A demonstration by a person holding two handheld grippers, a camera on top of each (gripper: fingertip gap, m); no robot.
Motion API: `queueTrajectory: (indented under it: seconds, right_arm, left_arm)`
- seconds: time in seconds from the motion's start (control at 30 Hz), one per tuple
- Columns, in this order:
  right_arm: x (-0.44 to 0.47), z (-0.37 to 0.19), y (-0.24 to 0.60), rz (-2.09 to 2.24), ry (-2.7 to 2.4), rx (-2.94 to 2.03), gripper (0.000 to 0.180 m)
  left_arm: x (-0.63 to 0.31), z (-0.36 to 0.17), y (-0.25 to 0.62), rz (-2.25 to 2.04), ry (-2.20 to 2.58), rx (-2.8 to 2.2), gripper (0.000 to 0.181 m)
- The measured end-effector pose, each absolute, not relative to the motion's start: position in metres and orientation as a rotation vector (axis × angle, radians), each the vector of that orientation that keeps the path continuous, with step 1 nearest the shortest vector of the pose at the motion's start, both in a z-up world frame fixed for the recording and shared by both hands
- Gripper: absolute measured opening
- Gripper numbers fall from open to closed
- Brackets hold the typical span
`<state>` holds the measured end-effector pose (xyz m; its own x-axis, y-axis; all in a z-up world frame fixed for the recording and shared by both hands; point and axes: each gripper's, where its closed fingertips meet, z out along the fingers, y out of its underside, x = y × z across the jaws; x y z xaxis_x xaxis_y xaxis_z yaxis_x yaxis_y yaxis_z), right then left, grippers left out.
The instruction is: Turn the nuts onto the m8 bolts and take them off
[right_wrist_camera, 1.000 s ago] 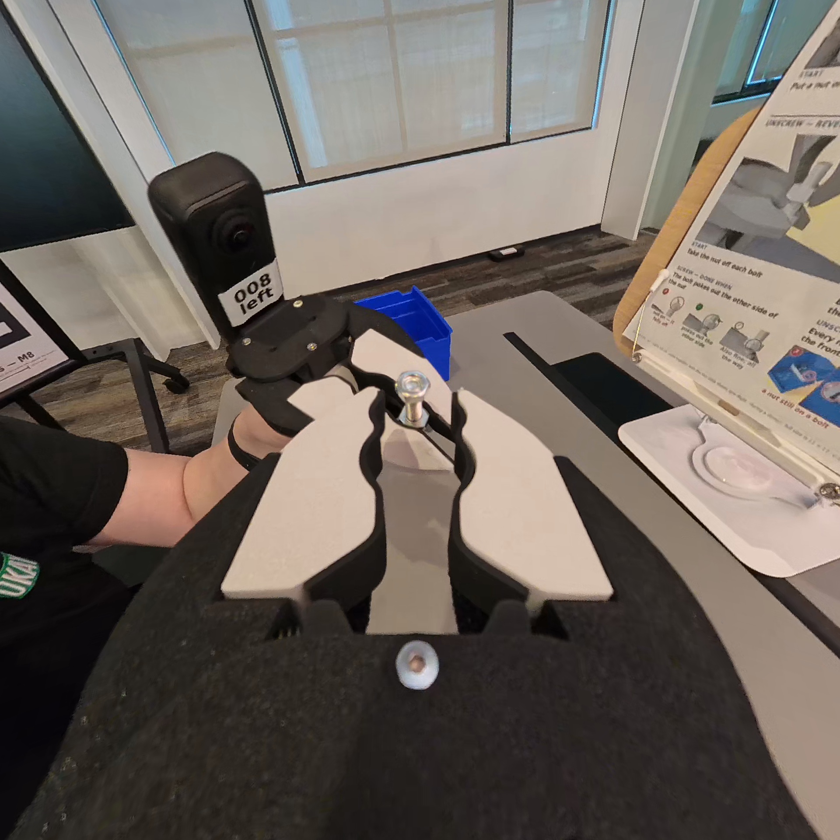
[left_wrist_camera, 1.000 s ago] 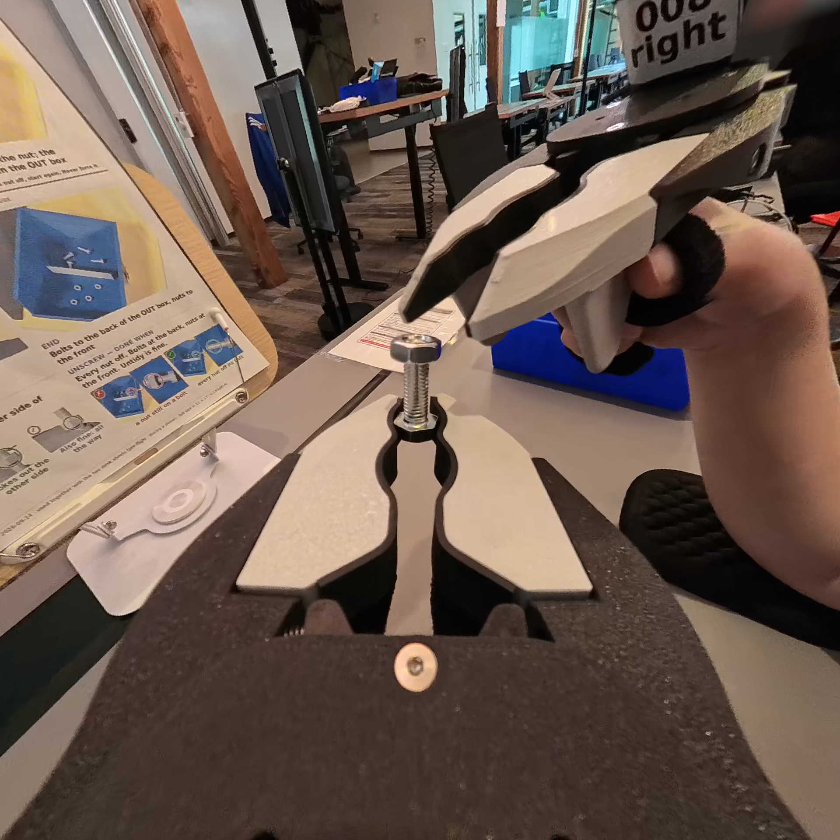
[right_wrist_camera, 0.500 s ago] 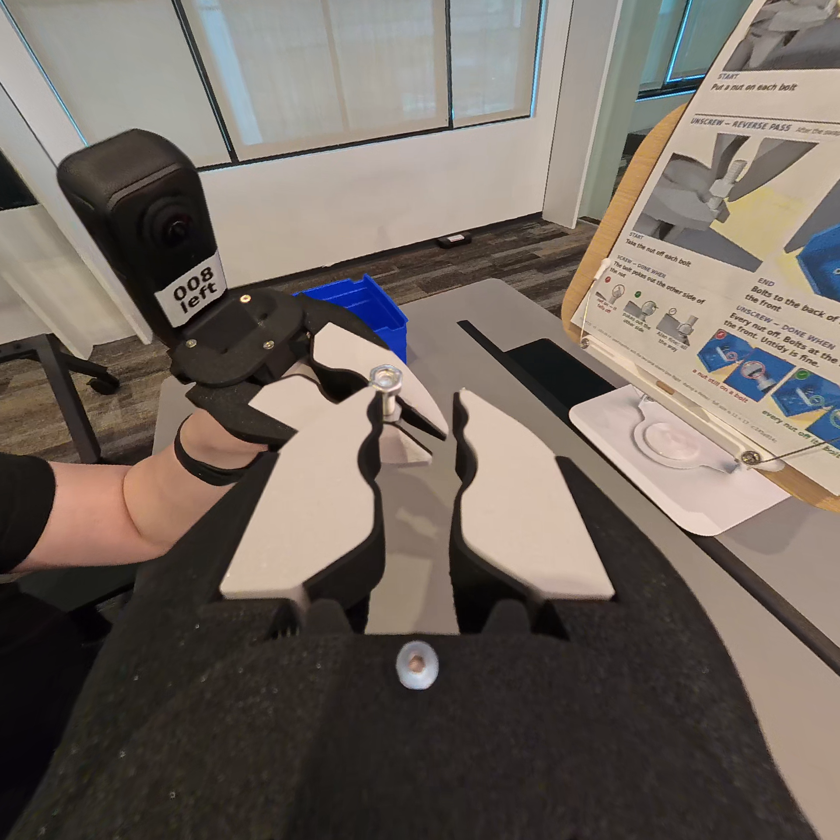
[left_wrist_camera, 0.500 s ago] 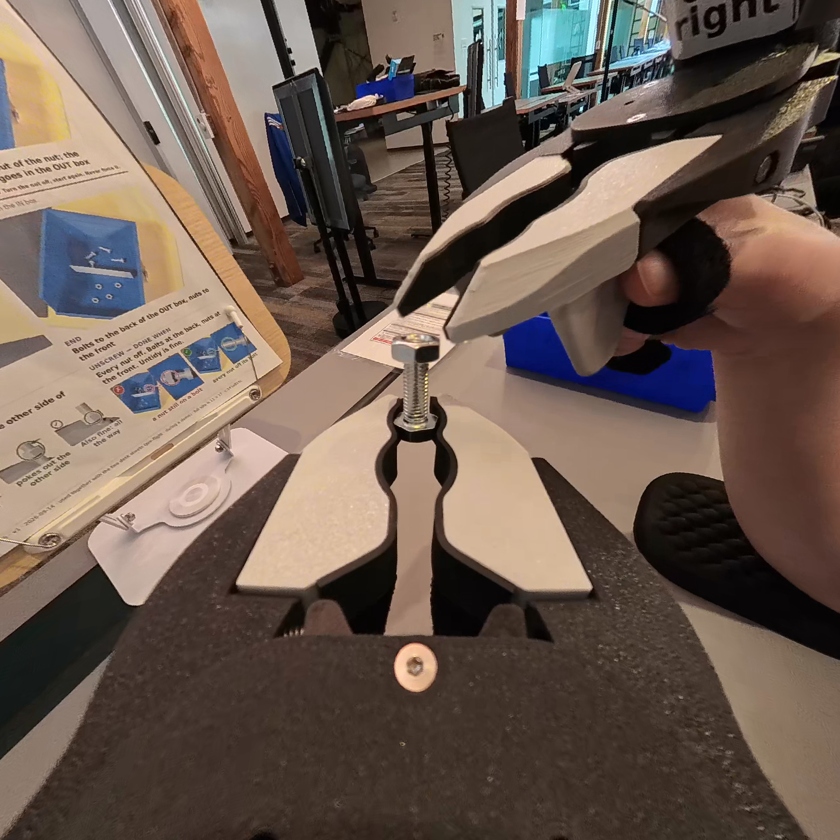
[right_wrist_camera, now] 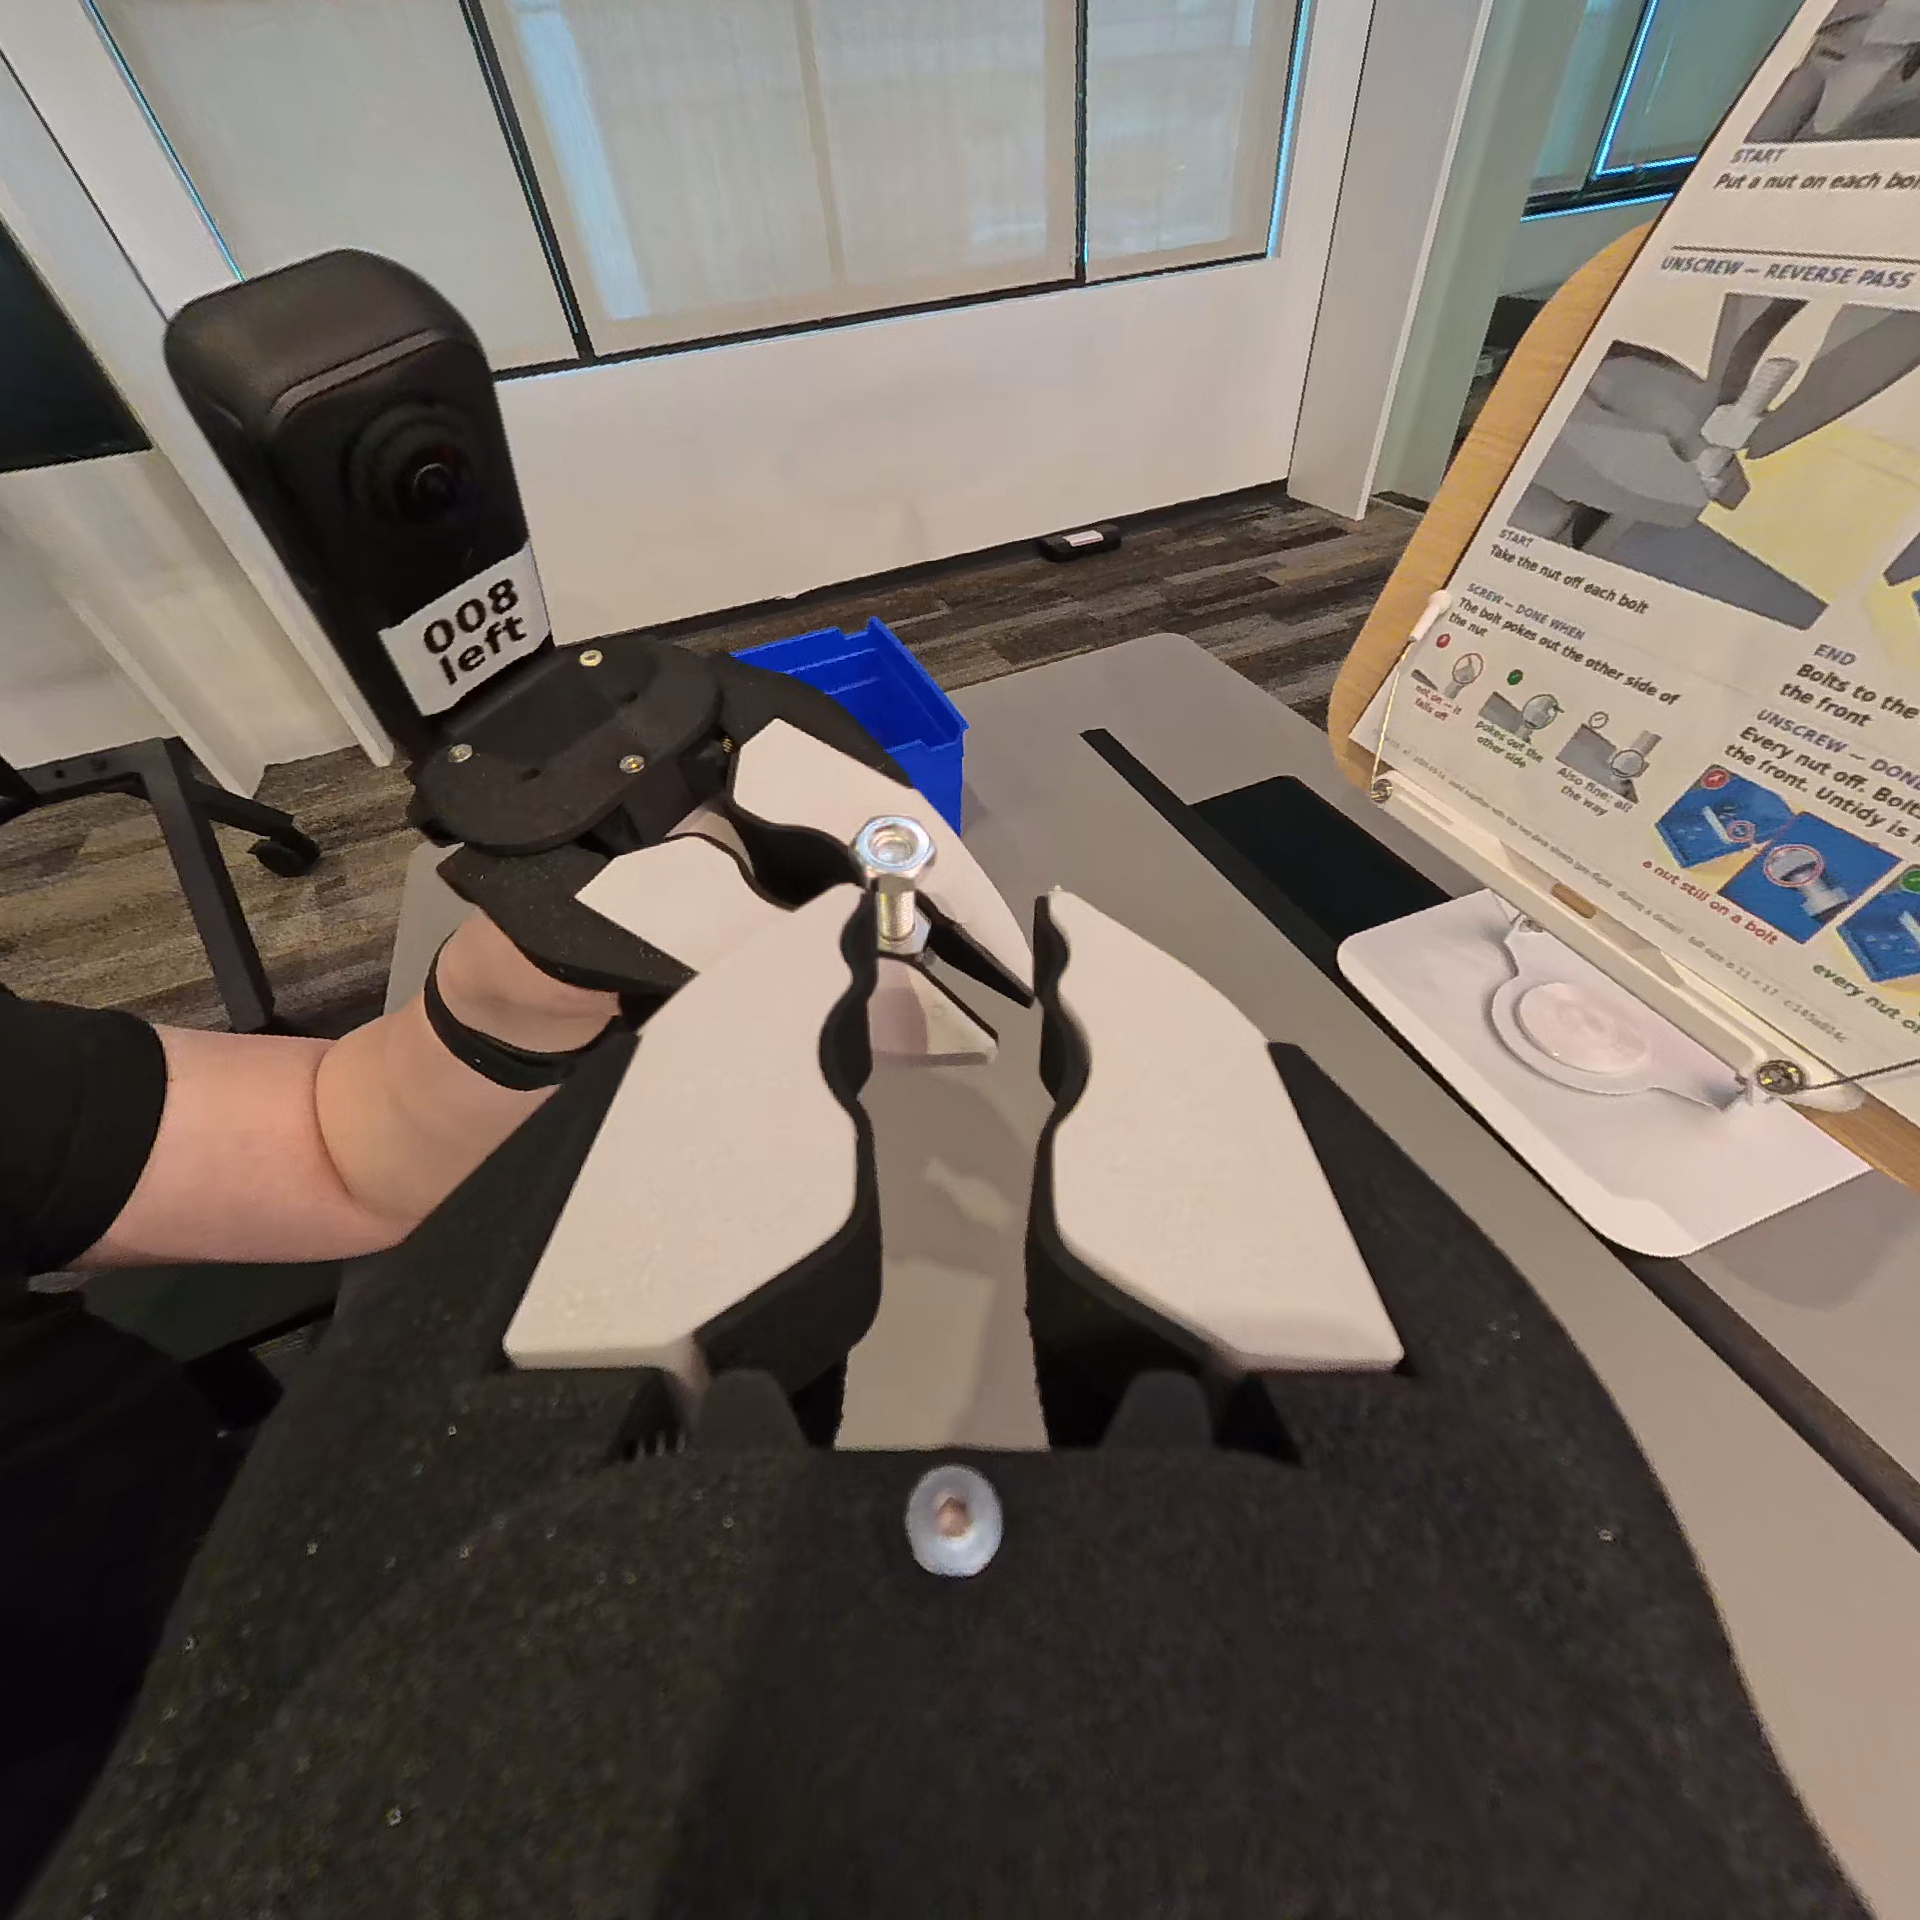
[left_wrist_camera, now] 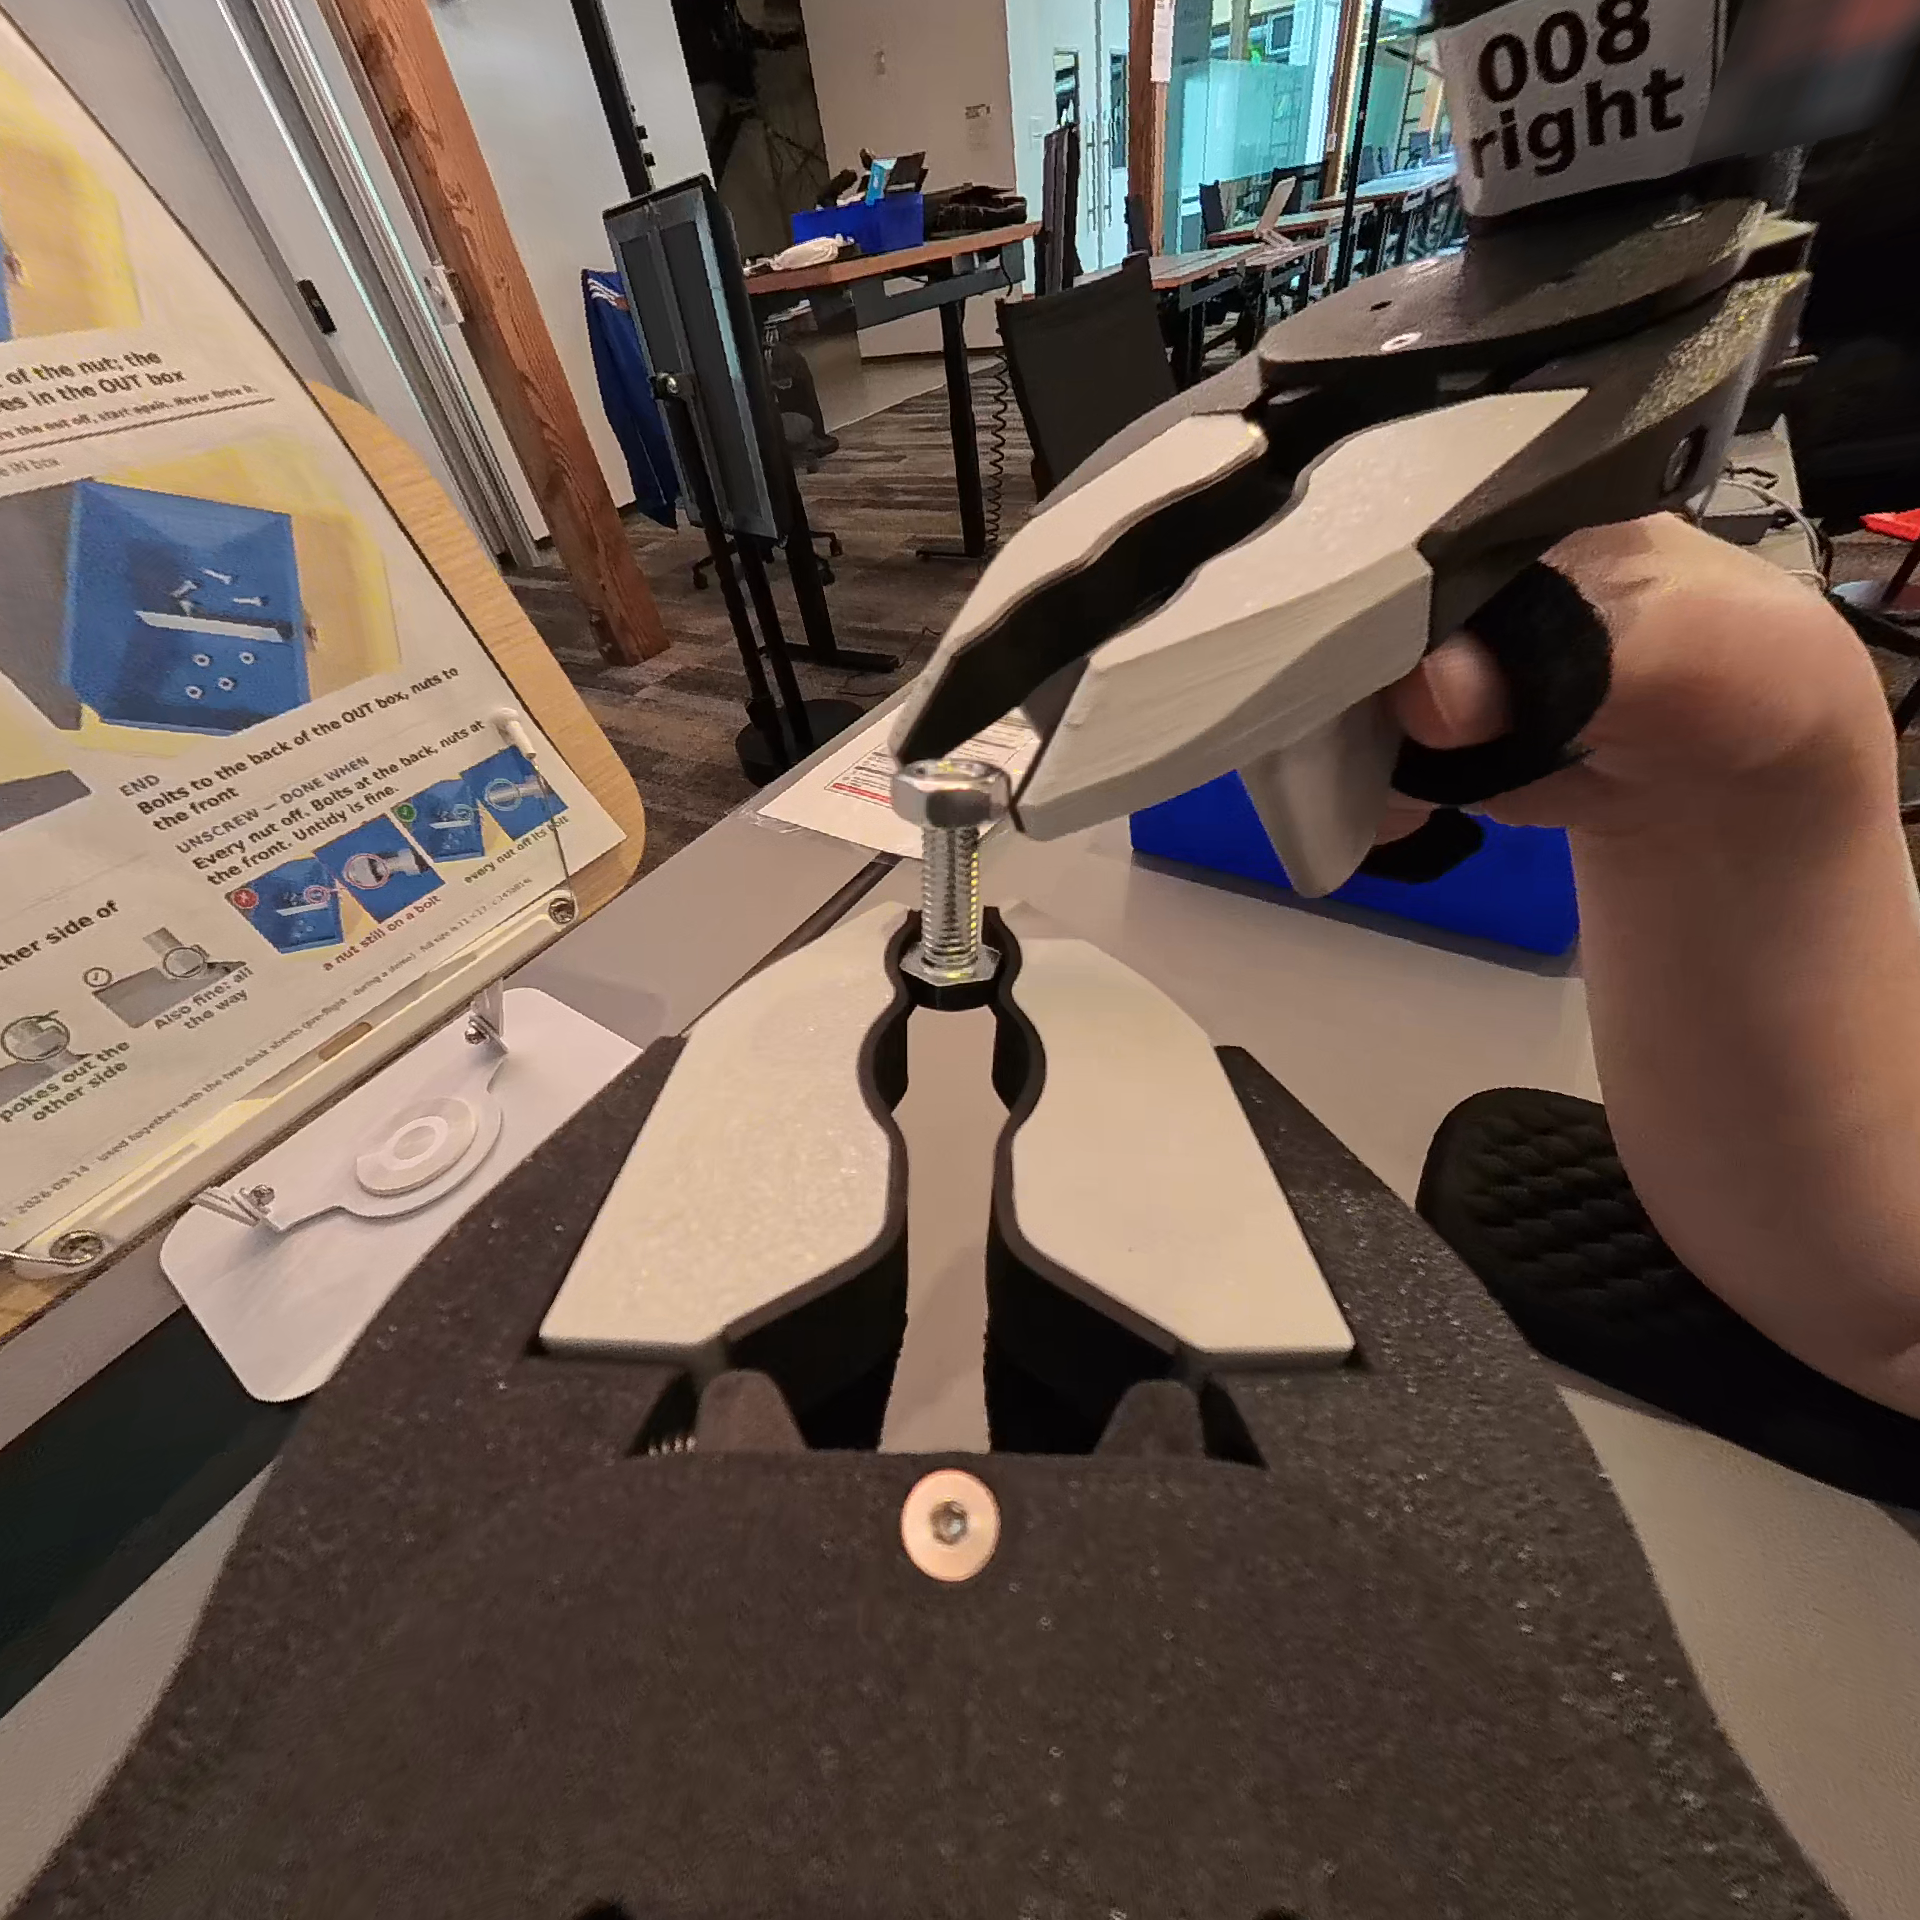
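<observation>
At frame centre, we are clamping the steel hex nut (left_wrist_camera: 948,968) in our left gripper (left_wrist_camera: 948,961), its small silver threaded bolt (left_wrist_camera: 951,844) standing rigid, hard and slick; our right gripper (right_wrist_camera: 951,935) is hanging open, best closing across the hexagonal head's flats.

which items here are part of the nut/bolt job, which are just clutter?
In the job: bolt, nut, left gripper, right gripper, blue bin.
Clutter: instruction board, its white base, black mat, paper sheet.

We see dark plank floor (right_wrist_camera: 1091,603), a white-framed window (right_wrist_camera: 831,156) at twelve o'clock, and a wooden post (left_wrist_camera: 499,312) at eleven.
</observation>
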<state>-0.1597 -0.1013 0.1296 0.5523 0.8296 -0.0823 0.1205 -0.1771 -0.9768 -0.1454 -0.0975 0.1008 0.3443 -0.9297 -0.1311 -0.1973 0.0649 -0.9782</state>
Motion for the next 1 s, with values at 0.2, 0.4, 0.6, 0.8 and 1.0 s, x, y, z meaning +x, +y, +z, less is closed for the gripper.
queueTrajectory:
  seconds: [0.2,0.4,0.6,0.8,1.0]
  right_arm:
    - [-0.171,0.131,-0.105,0.784,-0.843,-1.618,0.028]
    - [-0.163,0.130,-0.101,0.778,-0.822,-1.637,0.027]
    - [-0.167,0.135,-0.107,0.790,-0.846,-1.602,0.028]
    - [-0.167,0.136,-0.105,0.787,-0.837,-1.596,0.027]
    - [-0.161,0.136,-0.107,0.784,-0.843,-1.601,0.027]
  left_arm:
    - [-0.145,0.101,-0.098,-0.781,1.111,-1.414,0.011]
    - [-0.146,0.103,-0.098,-0.794,1.103,-1.410,0.011]
    - [-0.146,0.103,-0.099,-0.811,1.102,-1.410,0.011]
    - [-0.144,0.102,-0.101,-0.809,1.113,-1.409,0.011]
    - [-0.145,0.102,-0.099,-0.807,1.110,-1.411,0.011]
